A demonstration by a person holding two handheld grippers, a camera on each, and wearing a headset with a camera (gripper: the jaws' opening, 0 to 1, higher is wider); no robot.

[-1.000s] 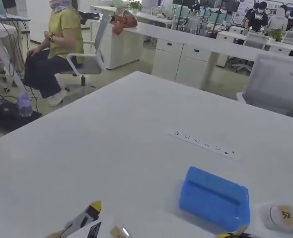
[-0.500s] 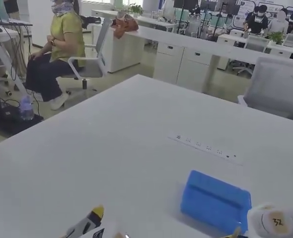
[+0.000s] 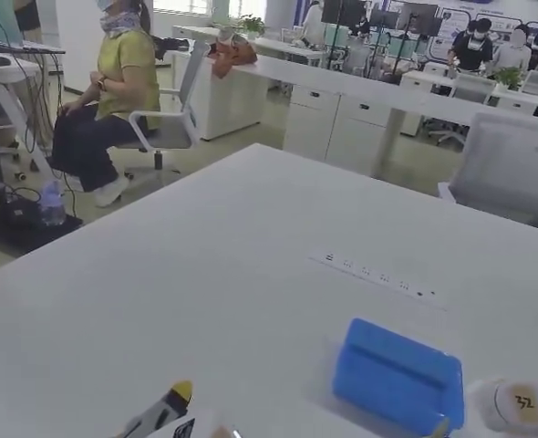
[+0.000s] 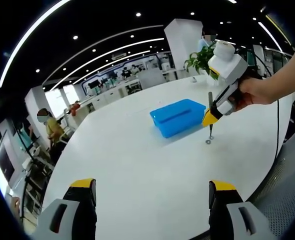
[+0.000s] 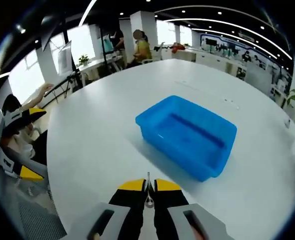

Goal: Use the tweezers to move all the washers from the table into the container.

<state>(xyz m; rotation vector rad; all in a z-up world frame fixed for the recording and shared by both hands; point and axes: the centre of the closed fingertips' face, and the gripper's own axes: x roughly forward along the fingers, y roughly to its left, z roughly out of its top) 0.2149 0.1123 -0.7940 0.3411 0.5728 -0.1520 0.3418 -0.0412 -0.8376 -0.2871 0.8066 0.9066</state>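
The right gripper (image 5: 148,186) clamps slim metal tweezers (image 4: 210,112) over a ring washer (image 4: 208,142) near the desk (image 4: 137,165) edge beside the rectangular blue plastic container (image 5: 187,135); the left gripper (image 4: 152,184) gapes empty

Your left gripper (image 4: 152,186) has its two yellow-tipped jaws spread wide, nothing between them, above the near part of the white table (image 4: 132,165). Beyond them, the blue container (image 4: 179,116) sits on the table with its open side up. Your right gripper (image 4: 210,118) comes in from the right, held in your hand (image 4: 257,92), its jaws closed on the tweezers (image 4: 210,131). The tweezers point down beside the container's near corner, and their tip is just over a washer (image 4: 208,142) lying on the table.
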